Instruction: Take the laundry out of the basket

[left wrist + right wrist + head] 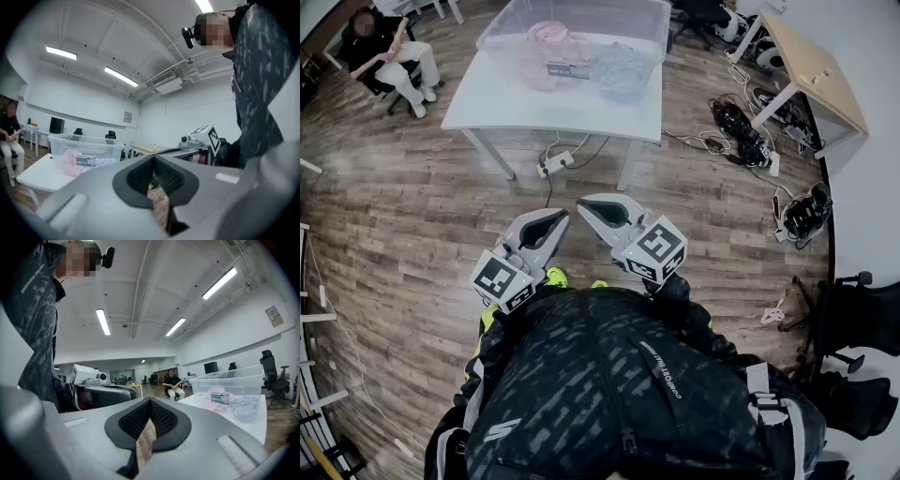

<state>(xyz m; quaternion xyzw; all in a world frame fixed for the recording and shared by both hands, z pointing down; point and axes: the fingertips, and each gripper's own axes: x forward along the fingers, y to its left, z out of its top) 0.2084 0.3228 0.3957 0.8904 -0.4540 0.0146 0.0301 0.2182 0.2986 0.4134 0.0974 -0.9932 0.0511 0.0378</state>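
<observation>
A clear plastic basket [499,36] stands on a white table [516,98] across the wooden floor from me. It holds a pink garment [546,42] and a grey patterned one [622,70]. My left gripper [558,218] and right gripper [586,205] are held close to my body, side by side and level, well short of the table. Both are shut with nothing between the pads. The left gripper view shows its jaws [153,161] met, with the basket [61,140] far off at the left. In the right gripper view the jaws [150,404] are met and the basket [243,380] is at the right.
A person sits on a chair [389,52] at the far left. A power strip and cables [555,164] lie under the table. A wooden desk [811,61], cable piles [736,127] and an office chair [862,319] line the right side.
</observation>
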